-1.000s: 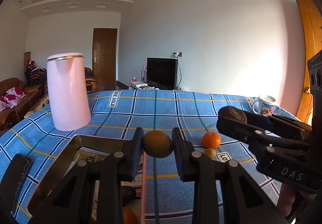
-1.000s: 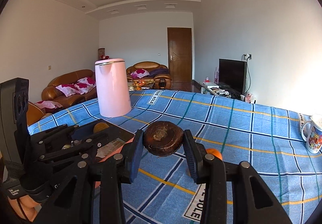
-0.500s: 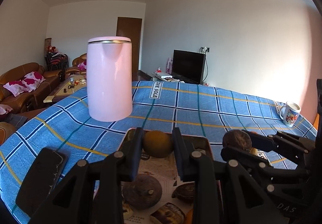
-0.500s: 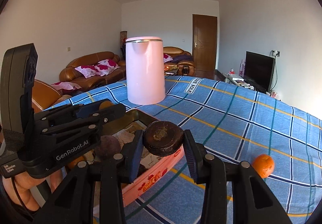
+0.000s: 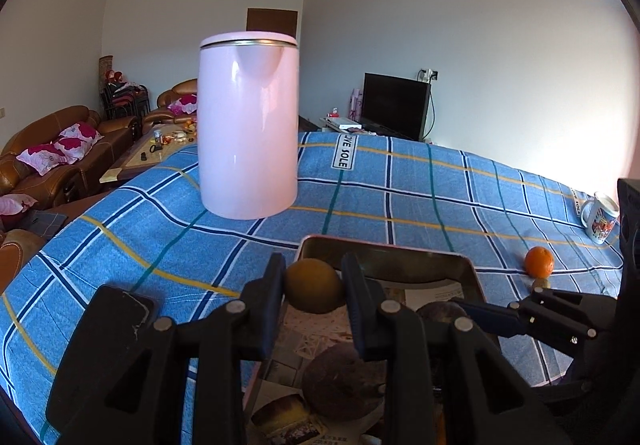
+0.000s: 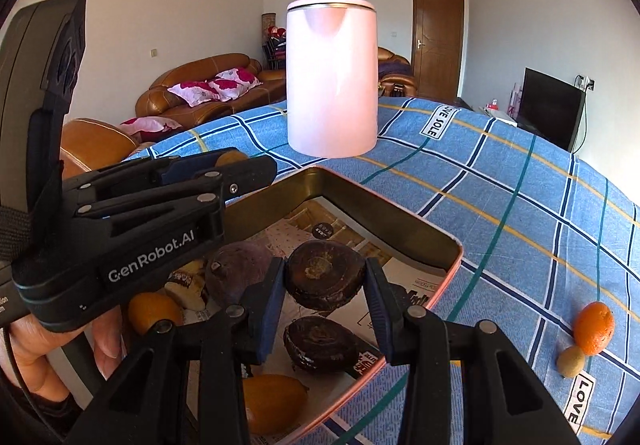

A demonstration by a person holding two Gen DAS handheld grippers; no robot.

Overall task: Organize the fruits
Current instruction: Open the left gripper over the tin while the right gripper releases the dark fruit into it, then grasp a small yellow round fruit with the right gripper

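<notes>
Blue checked cloth (image 6: 500, 205) covers the table in a living room, with a pink kettle (image 6: 332, 77) standing beyond both grippers and a metal tray (image 6: 400, 221) lined with newspaper beneath them.

Left gripper (image 5: 314, 287) is clamped on a yellow-green fruit (image 5: 314, 285), held above the tray's far left corner. Right gripper (image 6: 325, 277) is closed on a dark brown fruit (image 6: 325, 273), hanging over the middle of the tray, just above a second dark fruit (image 6: 320, 345) lying there.

The step in hand looks like setting both fruits into the tray. To do it well, lower each until it nearly touches the paper, aim for bare patches so nothing lands on fruit already there, then ease the jaws apart so it does not roll.

Counted in the tray from the right wrist view: one purple-brown fruit (image 6: 236, 269), one dark fruit, two orange-yellow ones (image 6: 154, 311) (image 6: 272, 401). Right of the right gripper, still on the cloth: one orange (image 6: 594, 327) touching one small greenish fruit (image 6: 570, 361). One mug (image 5: 600, 211) stands far right of the left gripper
</notes>
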